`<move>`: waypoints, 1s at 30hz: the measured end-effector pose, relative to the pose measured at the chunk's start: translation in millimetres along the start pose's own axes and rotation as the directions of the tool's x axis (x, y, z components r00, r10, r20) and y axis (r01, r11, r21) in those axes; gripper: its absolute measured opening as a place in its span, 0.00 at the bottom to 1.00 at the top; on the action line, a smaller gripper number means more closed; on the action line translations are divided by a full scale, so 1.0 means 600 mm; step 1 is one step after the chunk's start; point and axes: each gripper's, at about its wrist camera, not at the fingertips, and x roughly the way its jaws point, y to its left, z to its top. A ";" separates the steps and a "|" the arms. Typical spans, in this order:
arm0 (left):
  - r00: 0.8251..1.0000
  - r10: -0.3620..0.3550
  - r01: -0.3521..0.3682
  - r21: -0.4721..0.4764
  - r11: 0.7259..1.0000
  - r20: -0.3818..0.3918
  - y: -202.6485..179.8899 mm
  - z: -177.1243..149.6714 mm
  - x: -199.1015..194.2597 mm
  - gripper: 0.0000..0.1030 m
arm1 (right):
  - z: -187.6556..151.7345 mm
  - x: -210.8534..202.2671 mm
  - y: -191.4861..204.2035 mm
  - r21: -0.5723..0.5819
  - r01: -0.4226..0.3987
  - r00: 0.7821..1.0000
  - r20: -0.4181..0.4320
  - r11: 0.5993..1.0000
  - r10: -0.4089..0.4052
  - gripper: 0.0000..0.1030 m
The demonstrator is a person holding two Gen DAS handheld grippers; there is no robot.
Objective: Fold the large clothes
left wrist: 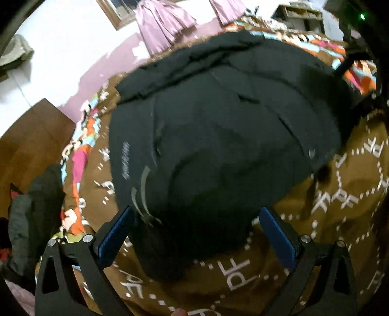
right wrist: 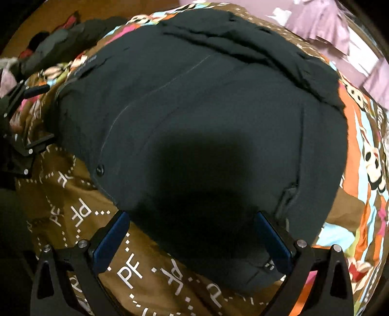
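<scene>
A large black jacket [left wrist: 218, 126] lies spread on a brown bedcover [left wrist: 352, 194] printed with white letters. My left gripper [left wrist: 194, 233] is open just above the jacket's near edge, blue pads wide apart, nothing between them. In the right wrist view the same jacket [right wrist: 206, 116] fills the middle, a snap button on its left edge. My right gripper [right wrist: 192, 235] is open over the jacket's near hem, holding nothing. The left gripper [right wrist: 26, 116] shows at the left edge of the right wrist view.
A heap of dark clothes [left wrist: 36, 206] lies off the bed's left side on the wooden floor [left wrist: 29, 136]. Pink curtains [left wrist: 163, 21] hang on the far wall. The bedcover's colourful cartoon border [right wrist: 369, 158] runs along the right.
</scene>
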 end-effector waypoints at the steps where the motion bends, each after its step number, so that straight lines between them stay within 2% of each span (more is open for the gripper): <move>1: 1.000 -0.001 0.001 0.007 1.000 -0.018 -0.003 -0.005 0.007 0.98 | 0.000 0.005 0.005 -0.016 0.000 1.000 -0.007 1.000 -0.001 1.00; 4: 0.999 0.032 -0.031 0.028 0.999 -0.036 -0.007 -0.013 0.022 0.98 | -0.004 0.017 0.016 -0.051 0.001 1.000 -0.030 0.999 -0.002 1.00; 7: 0.996 0.072 -0.070 0.052 0.996 -0.045 -0.010 -0.015 0.038 0.98 | -0.009 0.034 0.024 -0.103 0.032 0.997 -0.060 0.994 -0.038 1.00; 10: 0.994 0.047 -0.041 0.071 0.997 -0.095 -0.009 -0.021 0.067 0.98 | -0.021 0.059 0.033 -0.159 0.076 0.991 -0.099 0.984 -0.093 1.00; 12: 0.995 0.038 -0.032 0.061 0.998 -0.097 -0.005 -0.025 0.070 0.98 | -0.030 0.076 0.038 -0.193 0.109 0.984 -0.117 0.975 -0.134 1.00; 16: 0.994 0.035 -0.029 0.053 0.998 -0.099 0.002 -0.027 0.071 0.98 | -0.027 0.081 0.035 -0.198 0.152 0.981 -0.089 0.968 -0.172 1.00; 19: 0.995 0.029 -0.025 0.045 0.999 -0.096 0.007 -0.028 0.071 0.98 | -0.017 0.081 0.022 -0.165 0.175 0.979 -0.073 0.971 -0.189 1.00; 24: 0.996 0.009 -0.007 0.028 1.000 -0.094 0.010 -0.021 0.067 0.98 | -0.002 0.067 -0.008 -0.087 0.159 0.985 -0.051 0.983 -0.164 0.99; 27: 0.996 0.045 -0.042 0.037 0.998 -0.082 0.013 -0.014 0.065 0.98 | 0.014 0.047 -0.037 -0.026 0.144 0.989 -0.028 0.989 -0.144 0.99; 30: 0.996 0.050 -0.048 0.031 0.998 -0.073 0.017 -0.011 0.064 0.98 | 0.032 0.025 -0.061 0.041 0.113 0.994 0.004 0.993 -0.113 0.99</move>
